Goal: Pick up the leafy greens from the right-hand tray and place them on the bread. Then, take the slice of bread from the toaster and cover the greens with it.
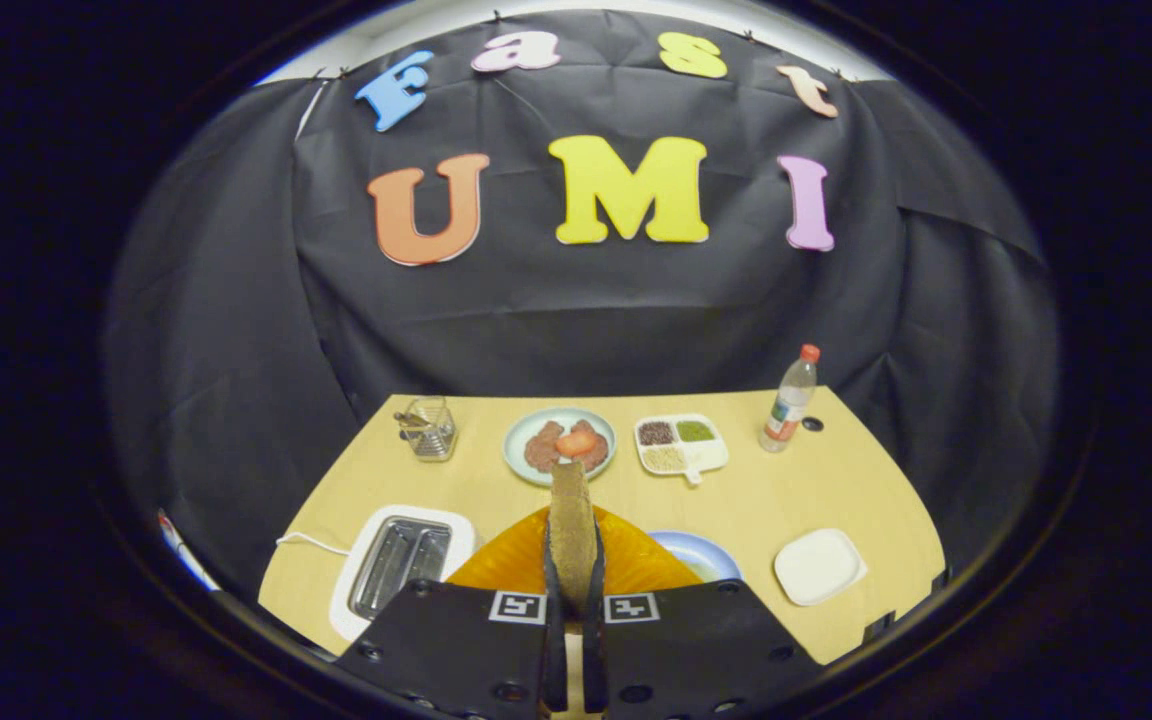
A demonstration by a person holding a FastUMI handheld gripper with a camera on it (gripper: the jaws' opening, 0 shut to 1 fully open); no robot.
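My gripper [573,535] is shut on a brown slice of bread [571,510]. The slice stands on edge between the fingers and sticks out beyond their tips. I hold it high above the table, over an orange plate [636,565] whose middle is hidden behind the fingers and the slice. The white toaster [401,562] sits to the left of the orange plate, its two slots open and bare. A light blue plate [704,555] peeks out to the right of the orange plate; what lies on it is mostly hidden.
Along the far side of the wooden table [836,500] stand a glass jar [428,428], a pale plate [526,470] with meat and tomato, a divided white tray [681,445] of grains, and a red-capped bottle [789,400]. A small white dish [819,566] lies near the right.
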